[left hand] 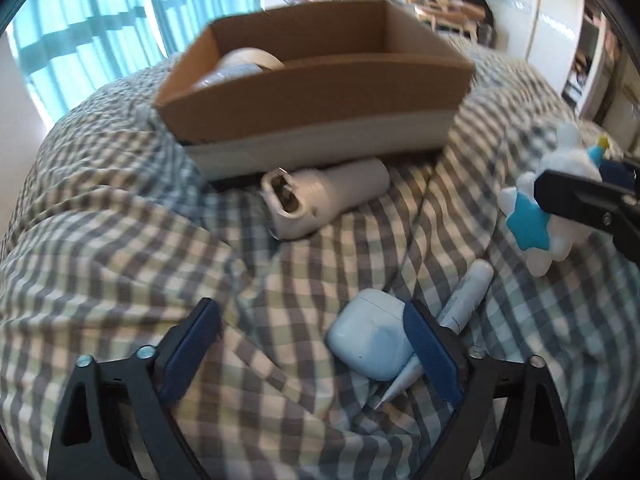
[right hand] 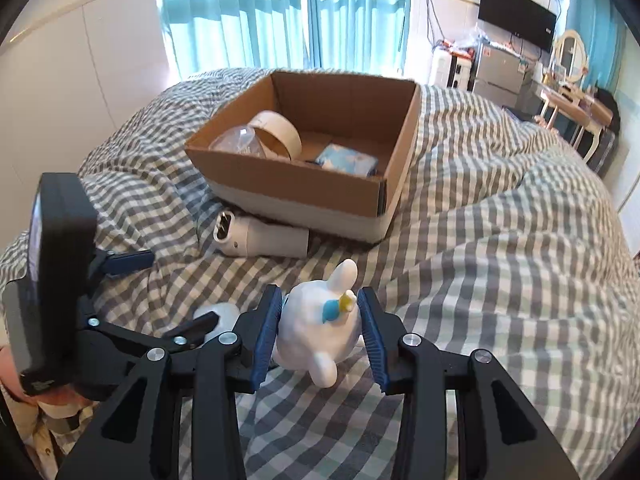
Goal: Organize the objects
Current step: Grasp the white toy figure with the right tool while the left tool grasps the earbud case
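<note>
Grey-and-white checked bedcover carries everything. Open brown cardboard box with a white lower band sits far side of both grippers; inside it a tape roll, a clear domed piece and a blue-white packet. White cylindrical device lies just in front of the box wall, long axis roughly along that wall.

Right gripper: pads pinching the white plush toy with blue star and yellow-blue tuft, one pad each flank, toy looks lifted off the cover. Box is straight ahead and above the jaws in the right wrist view, so the carry is forward, likely over the near rim.

Left gripper: jaws spread, holding nothing. White glossy earbud case lies between the pads, hard against the right one, far off the left one; needs recentring before closing.

White pen-like tube runs diagonally behind the right pad, its tip half hidden under the case. Left wrist view blurred; box contents mostly cut off there.
</note>
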